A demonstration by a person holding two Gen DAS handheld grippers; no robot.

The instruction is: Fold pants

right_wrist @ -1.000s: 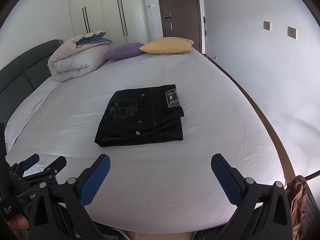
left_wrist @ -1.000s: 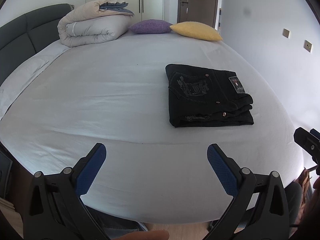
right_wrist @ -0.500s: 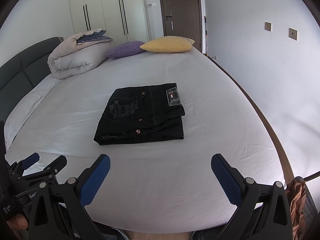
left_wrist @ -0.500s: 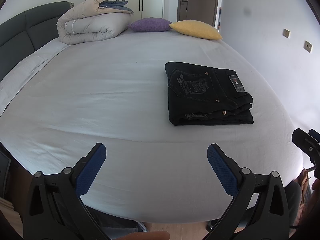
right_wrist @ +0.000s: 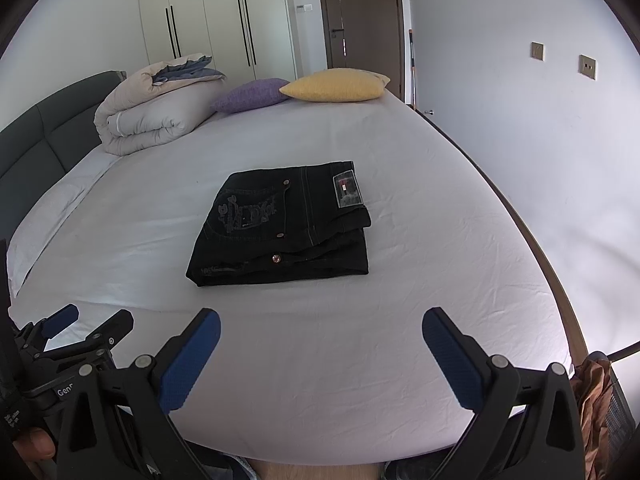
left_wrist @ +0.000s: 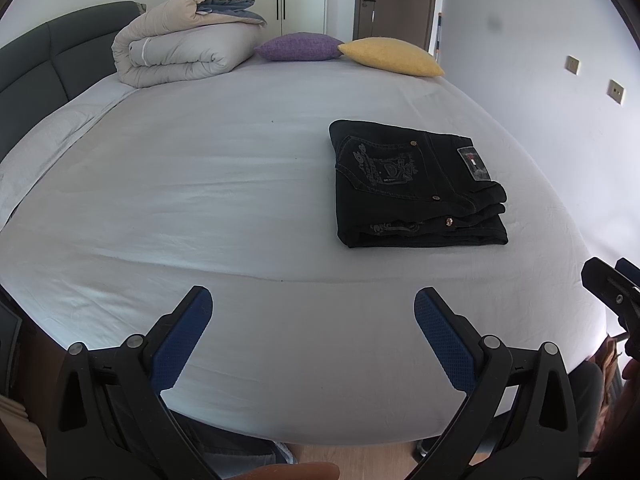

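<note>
Now, near to far, with what has changed.

Left gripper: mine, jaws spread wide, nothing between the blue pads; it hangs over the near edge of the bed, well short of the pants.

Right gripper: same, jaws apart and empty, over the near edge. From the left wrist view its tip shows at the right border.

Change: over the last second both views have drawn back and lifted a little; the folded stack sits slightly farther off and lower in view than before. The pants themselves have not shifted on the sheet.

White sheet: smooth, faint creases, bare between my pads and the stack.

Black pants: lying flat mid-bed toward the right side, folded into a compact rectangle of several layers, embroidered back pocket and waistband label facing up, rivets showing along the near edge.

Reading: I judge the fold finished and this a retreat; nothing is left to grip.

Far end: rolled beige duvet by the grey headboard, purple cushion and yellow cushion touching, wardrobe doors and a brown door behind.
</note>
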